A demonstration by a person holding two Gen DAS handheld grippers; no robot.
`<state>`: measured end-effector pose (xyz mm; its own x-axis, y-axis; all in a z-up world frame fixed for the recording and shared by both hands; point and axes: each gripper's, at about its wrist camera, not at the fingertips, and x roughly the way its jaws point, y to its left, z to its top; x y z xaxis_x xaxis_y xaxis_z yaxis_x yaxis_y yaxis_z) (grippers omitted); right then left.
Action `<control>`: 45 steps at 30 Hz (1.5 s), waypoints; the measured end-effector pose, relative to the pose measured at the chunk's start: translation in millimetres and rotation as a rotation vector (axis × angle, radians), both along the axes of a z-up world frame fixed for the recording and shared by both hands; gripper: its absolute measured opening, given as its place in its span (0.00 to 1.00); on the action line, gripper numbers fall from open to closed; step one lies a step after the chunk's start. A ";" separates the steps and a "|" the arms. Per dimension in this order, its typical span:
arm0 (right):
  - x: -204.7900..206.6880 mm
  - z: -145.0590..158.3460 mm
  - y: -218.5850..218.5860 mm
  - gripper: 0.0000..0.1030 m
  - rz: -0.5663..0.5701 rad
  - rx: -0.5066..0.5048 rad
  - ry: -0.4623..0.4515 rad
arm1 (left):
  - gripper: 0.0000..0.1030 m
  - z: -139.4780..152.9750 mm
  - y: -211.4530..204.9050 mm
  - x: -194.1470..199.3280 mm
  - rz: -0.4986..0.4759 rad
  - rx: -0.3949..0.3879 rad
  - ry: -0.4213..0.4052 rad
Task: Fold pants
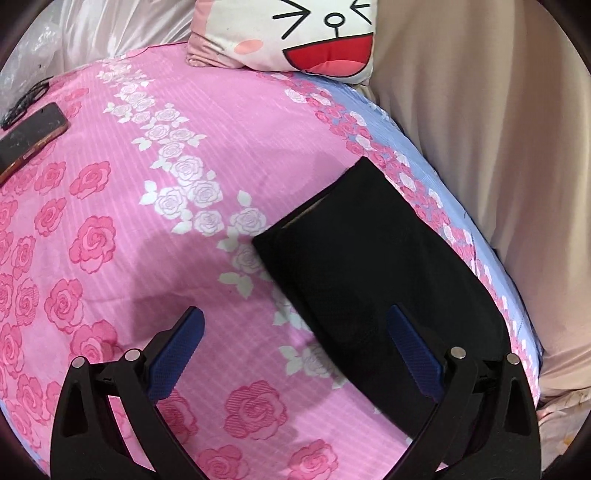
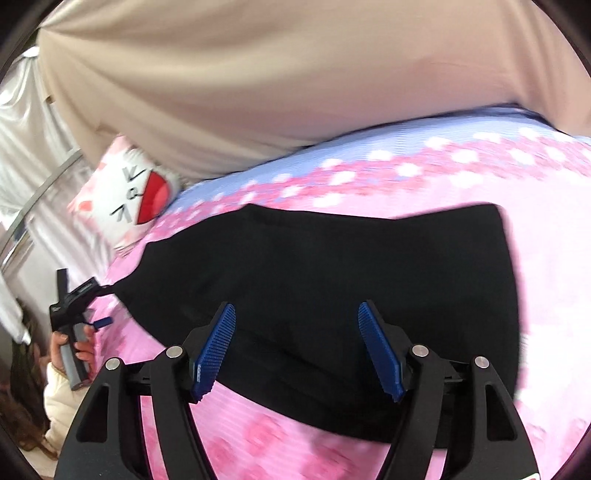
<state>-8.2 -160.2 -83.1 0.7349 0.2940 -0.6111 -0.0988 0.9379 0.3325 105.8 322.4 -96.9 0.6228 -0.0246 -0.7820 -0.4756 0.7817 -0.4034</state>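
Black pants (image 2: 325, 280) lie flat, already folded into a compact panel, on the pink rose bedsheet (image 1: 110, 221) near its blue border. My right gripper (image 2: 297, 350) hangs directly over them, jaws wide, nothing between. Left gripper (image 1: 295, 354), jaws wide and empty, straddles their near edge. The panel's long axis runs along the border; the right is nearer.

Matt black cloth pants (image 1: 369, 266)

1. The pants (image 1: 369, 266) are plain black.
2. The bedsheet (image 1: 155, 229) is pink with rose print and a blue edge.
3. The pillow (image 1: 295, 33) is white and pink with a red mouth.
4. The curtain (image 1: 498, 147) is beige.
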 end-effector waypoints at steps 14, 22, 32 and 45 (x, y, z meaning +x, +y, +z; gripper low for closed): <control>73.1 -28.2 165.8 0.24 0.348 -0.343 -0.037 | 0.94 8.0 -27.4 8.6 -0.079 0.104 0.012; 96.4 -25.8 184.3 0.27 0.343 -0.215 0.008 | 0.94 -4.9 -13.7 21.4 -0.077 0.068 0.024; 7.2 25.6 72.8 0.80 0.079 -0.077 -0.135 | 0.90 -5.6 -10.7 44.7 -0.030 0.113 0.011; -106.0 2.6 -125.0 0.82 -0.443 0.057 -0.081 | 0.14 138.9 -164.6 16.8 -0.327 0.354 -0.337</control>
<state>-114.1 -285.2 -80.6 0.8422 -0.0275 -0.5384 0.2798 0.8760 0.3929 122.6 157.7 42.0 0.8428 -0.0308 -0.5374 -0.0776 0.9810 -0.1778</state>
